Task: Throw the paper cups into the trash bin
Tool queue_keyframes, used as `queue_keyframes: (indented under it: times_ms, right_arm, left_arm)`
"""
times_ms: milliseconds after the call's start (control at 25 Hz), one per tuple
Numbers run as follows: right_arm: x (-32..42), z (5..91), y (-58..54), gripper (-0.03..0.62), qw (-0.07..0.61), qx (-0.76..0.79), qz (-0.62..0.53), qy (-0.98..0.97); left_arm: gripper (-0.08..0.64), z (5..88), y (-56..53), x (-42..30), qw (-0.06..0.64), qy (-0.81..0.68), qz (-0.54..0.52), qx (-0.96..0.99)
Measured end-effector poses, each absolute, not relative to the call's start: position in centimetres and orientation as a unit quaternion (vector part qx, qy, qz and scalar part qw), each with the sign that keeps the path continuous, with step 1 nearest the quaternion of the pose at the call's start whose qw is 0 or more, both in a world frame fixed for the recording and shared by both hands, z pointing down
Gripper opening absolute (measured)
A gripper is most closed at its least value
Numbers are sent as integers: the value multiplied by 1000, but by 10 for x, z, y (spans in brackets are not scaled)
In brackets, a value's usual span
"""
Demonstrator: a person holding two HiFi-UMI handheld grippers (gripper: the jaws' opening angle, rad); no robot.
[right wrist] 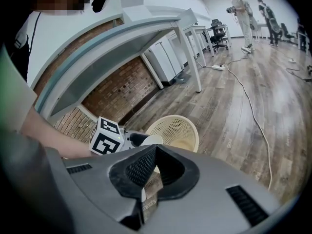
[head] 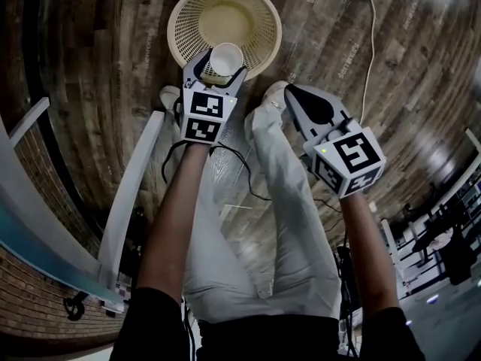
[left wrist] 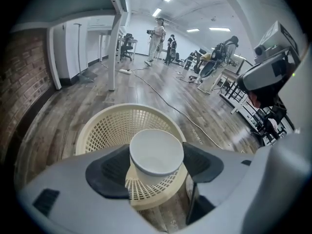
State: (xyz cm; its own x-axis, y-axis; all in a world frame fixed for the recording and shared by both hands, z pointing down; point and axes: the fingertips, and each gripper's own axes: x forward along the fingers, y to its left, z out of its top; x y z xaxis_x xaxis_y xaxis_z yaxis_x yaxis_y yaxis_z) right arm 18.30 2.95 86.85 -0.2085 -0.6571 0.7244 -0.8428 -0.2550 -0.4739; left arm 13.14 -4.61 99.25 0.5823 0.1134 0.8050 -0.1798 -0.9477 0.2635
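The left tool point(head: 219, 68) grips the cup point(head: 225, 57), mouth up, above the near rim of the bin point(head: 184, 21). Best to carry it farther, over the bin's middle, before parting the jaws, lest it glance off the rim. The right tool point(head: 294, 95) is closed and empty, off to the right.

The bin point(head: 225, 28) mouth is open; only the left claw point(head: 219, 68) with a cup point(head: 225, 56) hangs over its near rim. Left of the bin, a table point(head: 132, 201) leg blocks.
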Motion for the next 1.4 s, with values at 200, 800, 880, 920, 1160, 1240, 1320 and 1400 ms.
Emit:
queue_keyframes:
  times_ms: [200,800,880,920,1160,1240,1320,1400]
  right_arm:
    - [178,871,31,3,95,617,495,-604]
    - [183,850,28,3,95,620,492,-603]
    - [186,839,24,3,94,622,485,-607]
    - [188,833,22,3,94,623,482,-609]
    - [196,791,13,3,93,627,459,-623]
    - [196,779,12,3,96,628,456,-623]
    - [196,764,9,3,94,628,454,-625]
    - [195,746,5,3,95,627,447,-631]
  left_arm:
    - [341,998,-49,130,163,-27,463,871]
    - [342,965,-53,128,176,-9,458,871]
    - [273,954,-55,126,170,-2,462,870]
    - [249,947,-55,125,163,1,464,871]
    - [132,898,-60,137,136,0,448,884]
    - [89,880,-57,143,138,2,435,890]
    - [55,862,-54,148,138,11,423,895]
    - [30,844,-53,152,134,17,415,900]
